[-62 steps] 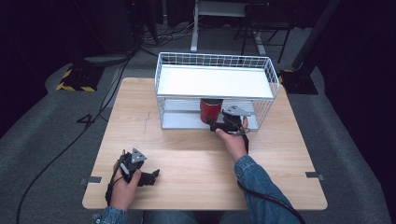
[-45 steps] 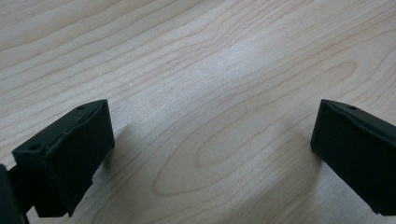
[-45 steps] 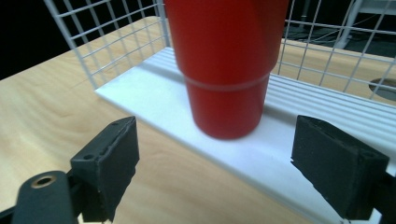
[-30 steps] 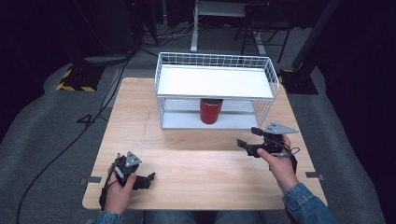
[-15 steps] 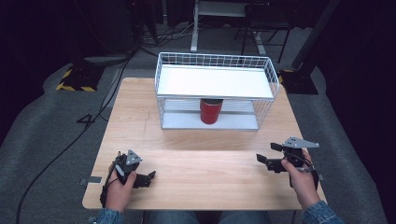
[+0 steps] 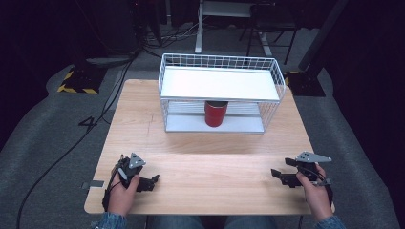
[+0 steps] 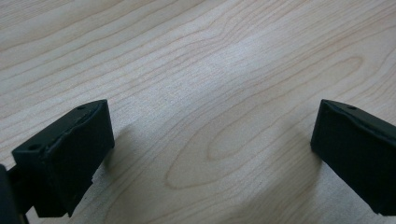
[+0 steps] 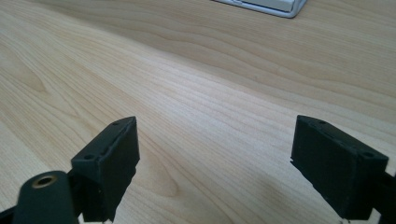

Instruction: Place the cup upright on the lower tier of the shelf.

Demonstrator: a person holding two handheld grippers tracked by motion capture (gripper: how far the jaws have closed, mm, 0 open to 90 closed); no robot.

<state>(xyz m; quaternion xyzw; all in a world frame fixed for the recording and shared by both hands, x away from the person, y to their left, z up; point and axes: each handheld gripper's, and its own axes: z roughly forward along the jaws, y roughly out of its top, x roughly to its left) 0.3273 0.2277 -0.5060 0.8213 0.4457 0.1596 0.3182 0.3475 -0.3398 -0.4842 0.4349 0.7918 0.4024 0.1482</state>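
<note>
Under the white shelf of the wire rack [image 6: 165,76], the red can [image 6: 215,113] stands upright, tucked in as if placed. Both the left gripper [image 6: 149,182] and right gripper [image 6: 279,176] rest near the table's [image 6: 210,162] front edge, jaws wide and empty, well apart from it, apparently finished.

The right gripper [image 6: 282,177] has let go of the red can [image 6: 215,113] — drawn back to the table's near edge, jaws apart.
</note>
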